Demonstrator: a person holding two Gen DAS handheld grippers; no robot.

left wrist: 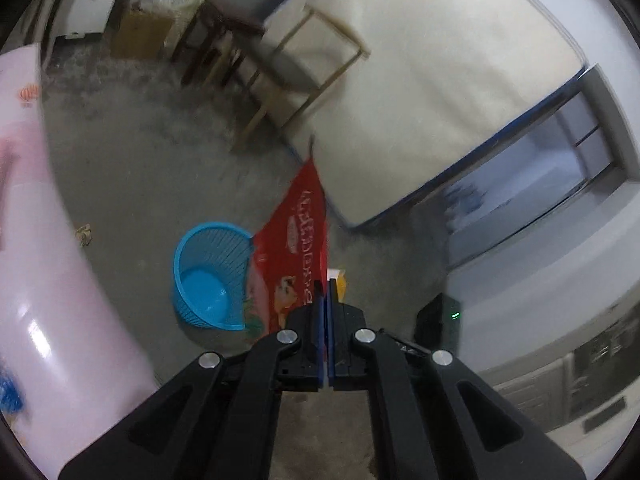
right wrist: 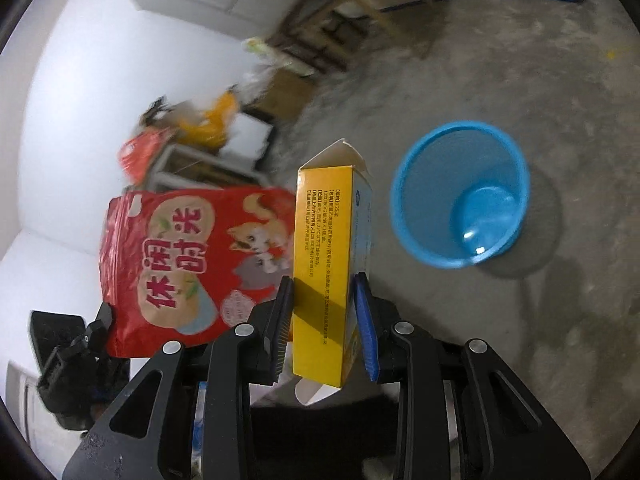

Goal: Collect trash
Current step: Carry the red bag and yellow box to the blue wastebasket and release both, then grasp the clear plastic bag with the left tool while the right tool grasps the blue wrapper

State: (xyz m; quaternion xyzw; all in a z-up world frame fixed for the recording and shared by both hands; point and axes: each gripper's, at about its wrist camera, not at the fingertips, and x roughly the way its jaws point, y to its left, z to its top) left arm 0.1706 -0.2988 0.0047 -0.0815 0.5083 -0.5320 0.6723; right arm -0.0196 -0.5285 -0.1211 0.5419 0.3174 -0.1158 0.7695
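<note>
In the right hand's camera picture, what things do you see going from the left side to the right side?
Left gripper → red snack bag → yellow box pinched in the right gripper → blue basket on the floor.

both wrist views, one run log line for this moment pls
left gripper: shut on red snack bag | right gripper: shut on yellow box | blue basket: on floor, empty
</note>
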